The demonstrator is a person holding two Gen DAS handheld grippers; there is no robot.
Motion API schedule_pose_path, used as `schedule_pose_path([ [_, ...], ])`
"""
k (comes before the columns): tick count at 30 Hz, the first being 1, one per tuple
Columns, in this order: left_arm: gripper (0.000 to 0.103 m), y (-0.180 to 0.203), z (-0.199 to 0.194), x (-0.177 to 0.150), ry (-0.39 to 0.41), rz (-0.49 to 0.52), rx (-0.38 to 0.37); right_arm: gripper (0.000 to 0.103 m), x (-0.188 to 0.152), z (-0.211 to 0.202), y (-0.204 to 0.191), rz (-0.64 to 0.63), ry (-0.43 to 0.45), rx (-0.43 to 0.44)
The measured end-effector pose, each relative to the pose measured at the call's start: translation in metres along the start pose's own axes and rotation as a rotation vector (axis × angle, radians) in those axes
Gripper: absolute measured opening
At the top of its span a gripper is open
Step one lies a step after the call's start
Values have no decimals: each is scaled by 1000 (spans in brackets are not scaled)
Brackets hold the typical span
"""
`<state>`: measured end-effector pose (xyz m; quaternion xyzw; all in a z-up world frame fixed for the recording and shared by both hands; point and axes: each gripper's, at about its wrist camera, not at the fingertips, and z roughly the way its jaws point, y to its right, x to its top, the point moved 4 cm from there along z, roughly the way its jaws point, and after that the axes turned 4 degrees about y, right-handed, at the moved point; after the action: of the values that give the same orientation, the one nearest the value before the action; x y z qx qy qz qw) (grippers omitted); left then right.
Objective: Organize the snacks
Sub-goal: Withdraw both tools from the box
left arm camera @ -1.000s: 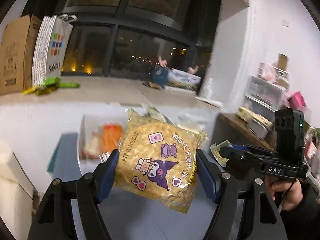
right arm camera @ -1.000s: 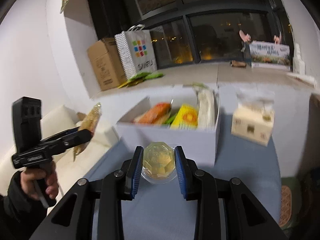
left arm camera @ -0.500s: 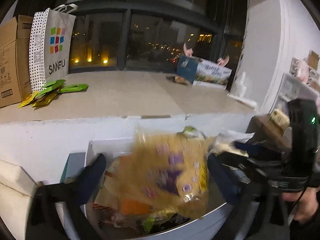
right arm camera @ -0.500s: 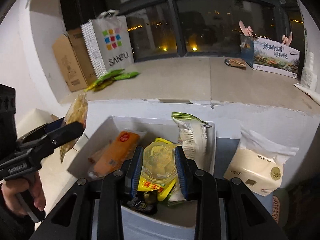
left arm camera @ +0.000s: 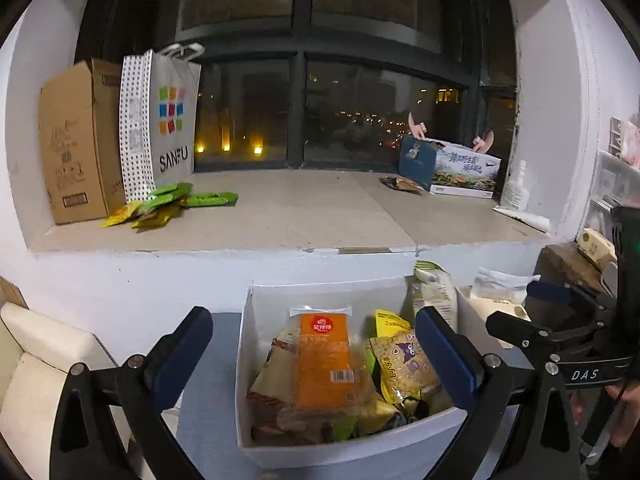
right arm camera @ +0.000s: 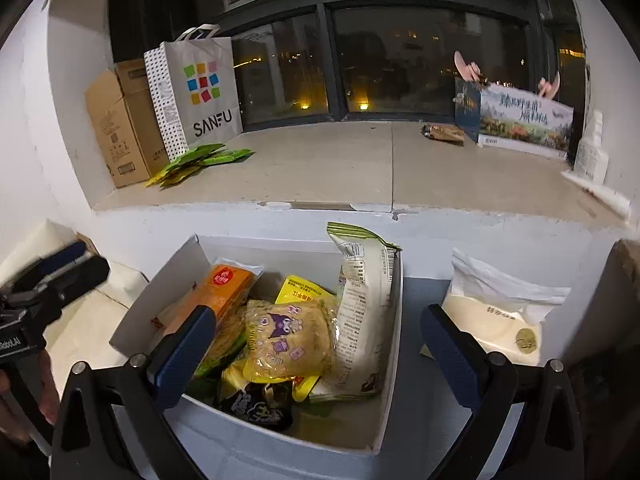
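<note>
A white box holds several snack packets. A yellow cartoon packet lies on top of them, beside an orange packet and a tall white-and-green bag. My left gripper hangs open above the box with nothing between its fingers. My right gripper is over the same box, its jaws opening wide and empty. The clear cup it carried does not show among the packets. Each gripper appears at the edge of the other's view.
A tissue pack stands right of the box. On the window sill behind are a cardboard carton, a SANFU bag, green packets, a printed box and a white bottle. A cream cushion lies left.
The left gripper opened and the yellow cartoon packet dropped into the box. The right gripper came over the box and opened, and the clear cup is gone from its jaws.
</note>
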<state>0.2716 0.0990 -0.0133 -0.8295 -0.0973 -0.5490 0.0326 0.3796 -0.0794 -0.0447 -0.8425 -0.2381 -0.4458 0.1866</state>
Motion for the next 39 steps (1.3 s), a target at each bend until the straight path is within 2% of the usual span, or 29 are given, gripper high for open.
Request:
schedule_pose_path([
  [4,103,10,-32,-6,19,15,-42,103,-1,-25,-18,-58,50,-41],
  [7,103,17,-58,-12,23,9,-58,103,-7,-51,-26,-61,94,-39],
  [11,103,25,-101,-24,10,-11,-98,103,-22,-83,-35,-66,90,-63],
  [17,103,32,-172,-43,18,-34,-131,103,-51,-162,-48,-94,172,-24],
  [19,103,36,-196,-49,24,-28,-151,103,-63,-185,-51,-95,169,-26],
  [23,103,37,-230,-65,22,-32,-135,103,-88,-221,-52,-60,137,-49],
  [25,103,39,-238,-80,-8,-35,-131,103,-103,-236,-54,-26,131,-22],
  [29,103,42,-245,-98,-49,-56,-179,103,-127,-251,-56,19,97,-1],
  [39,103,46,-246,-95,-40,-32,-169,103,-131,-250,-60,-3,82,-13],
])
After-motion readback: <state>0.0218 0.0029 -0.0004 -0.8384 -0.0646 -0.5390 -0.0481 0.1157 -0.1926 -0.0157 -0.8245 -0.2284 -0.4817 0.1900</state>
